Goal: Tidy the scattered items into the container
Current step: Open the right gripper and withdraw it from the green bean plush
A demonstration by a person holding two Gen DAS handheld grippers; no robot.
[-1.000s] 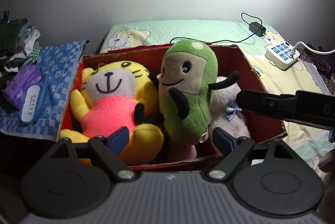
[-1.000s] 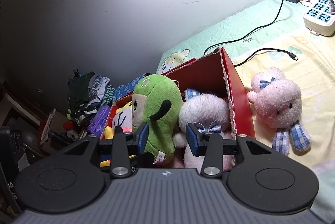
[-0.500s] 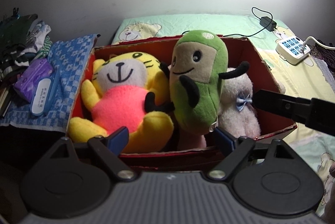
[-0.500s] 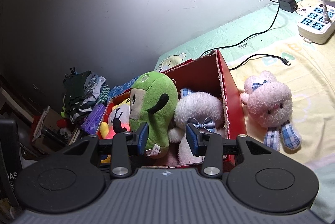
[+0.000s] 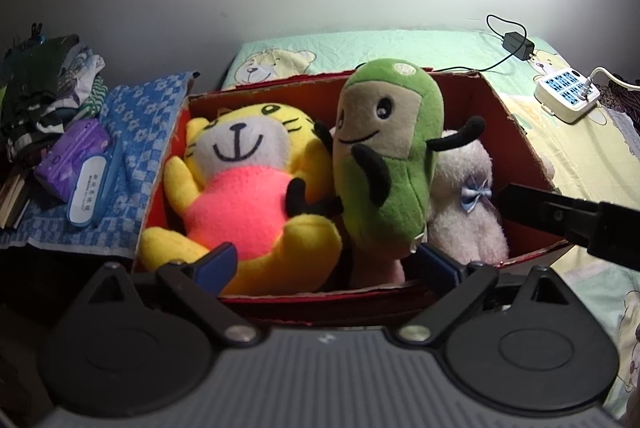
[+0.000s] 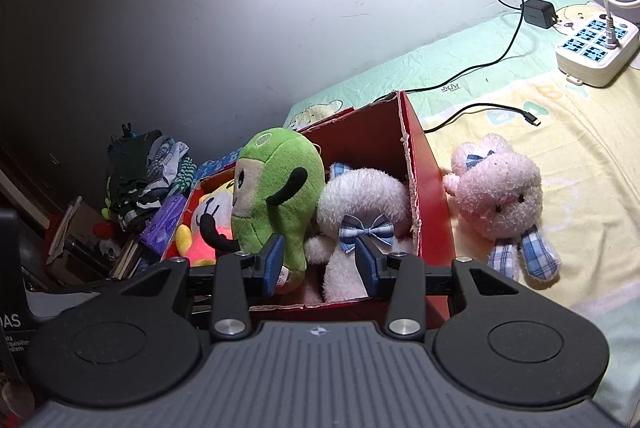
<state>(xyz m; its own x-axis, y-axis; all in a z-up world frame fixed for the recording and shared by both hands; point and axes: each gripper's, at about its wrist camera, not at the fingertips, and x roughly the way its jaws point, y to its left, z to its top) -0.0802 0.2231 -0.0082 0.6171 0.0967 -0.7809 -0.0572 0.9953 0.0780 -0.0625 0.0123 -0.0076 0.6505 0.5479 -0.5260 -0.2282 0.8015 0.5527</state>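
A red cardboard box [image 5: 516, 132] on the bed holds a yellow tiger plush [image 5: 248, 188], a green plush [image 5: 392, 156] and a white plush with a blue bow [image 5: 468, 212]. My left gripper [image 5: 327, 262] hovers at the box's near wall. Its jaws are opening wide and the pads press on nothing. My right gripper [image 6: 320, 260] stands part open at the near wall, in front of the white plush [image 6: 360, 200] and not gripping it. One of its fingers [image 5: 560, 216] shows over the box's right side. A pink rabbit plush [image 6: 500, 196] lies on the bed to the right of the box [image 6: 434, 196].
A white power strip [image 6: 596, 44], a black charger [image 6: 538, 12] and a loose cable [image 6: 480, 106] lie on the sheet behind the rabbit. Left of the box are a blue checked towel [image 5: 132, 116], a purple pack [image 5: 72, 156] and a clothes pile [image 5: 44, 84].
The left gripper's jaws have spread a little wider. The right gripper has turned slightly, with its gap unchanged. The plush toys have not moved.
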